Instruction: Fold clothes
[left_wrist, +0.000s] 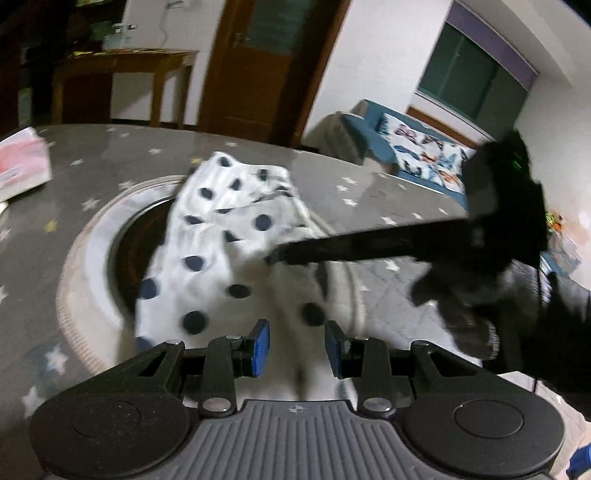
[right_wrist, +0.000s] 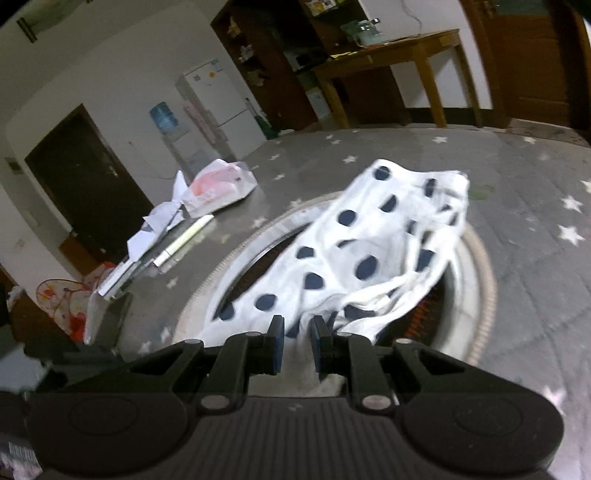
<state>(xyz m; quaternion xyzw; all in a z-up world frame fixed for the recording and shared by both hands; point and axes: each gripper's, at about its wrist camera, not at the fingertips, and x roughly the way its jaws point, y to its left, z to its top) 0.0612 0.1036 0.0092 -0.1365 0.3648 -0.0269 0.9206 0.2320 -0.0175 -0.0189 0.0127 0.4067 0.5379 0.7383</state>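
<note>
A white garment with dark blue dots (left_wrist: 221, 240) lies crumpled over a round ring in the grey star-patterned table (left_wrist: 92, 166); it also shows in the right wrist view (right_wrist: 369, 251). My left gripper (left_wrist: 297, 349) is open just above the garment's near edge, with cloth between its blue pads (left_wrist: 260, 347). My right gripper (right_wrist: 297, 343) has its jaws close together around a bunched edge of the garment. In the left wrist view its black fingers (left_wrist: 295, 254) reach in from the right and touch the cloth.
The round white ring (left_wrist: 85, 266) with a dark opening sits under the garment. A pink tissue pack (right_wrist: 221, 184), papers and a pen (right_wrist: 184, 240) lie on the table's left part. A wooden side table (left_wrist: 122, 74) and a door stand behind.
</note>
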